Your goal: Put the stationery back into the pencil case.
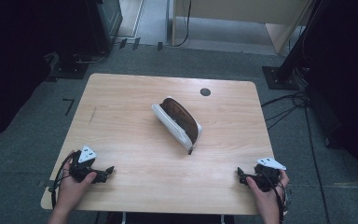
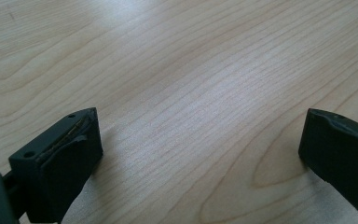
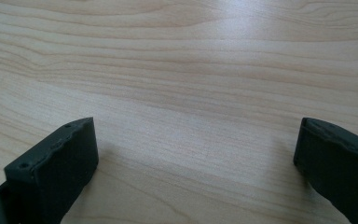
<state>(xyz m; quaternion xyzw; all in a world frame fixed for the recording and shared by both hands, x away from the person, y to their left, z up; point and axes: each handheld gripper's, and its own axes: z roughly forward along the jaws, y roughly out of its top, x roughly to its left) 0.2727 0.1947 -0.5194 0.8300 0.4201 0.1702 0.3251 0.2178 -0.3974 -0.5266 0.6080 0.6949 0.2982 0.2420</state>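
A white zip case lies slantwise at the middle of the wooden table, gaping along its top with something dark brown inside. My left gripper rests on the table near the front left corner, held by a hand, far from the case. In the left gripper view my left gripper is open, its jaws wide apart over bare wood. My right gripper rests near the front right corner, also well short of the case. The right gripper view shows my right gripper open with nothing between its jaws.
A round dark cable hole sits near the table's far edge. Grey carpet surrounds the table. Cables trail on the floor at the right, and black stand bases stand beyond both far corners.
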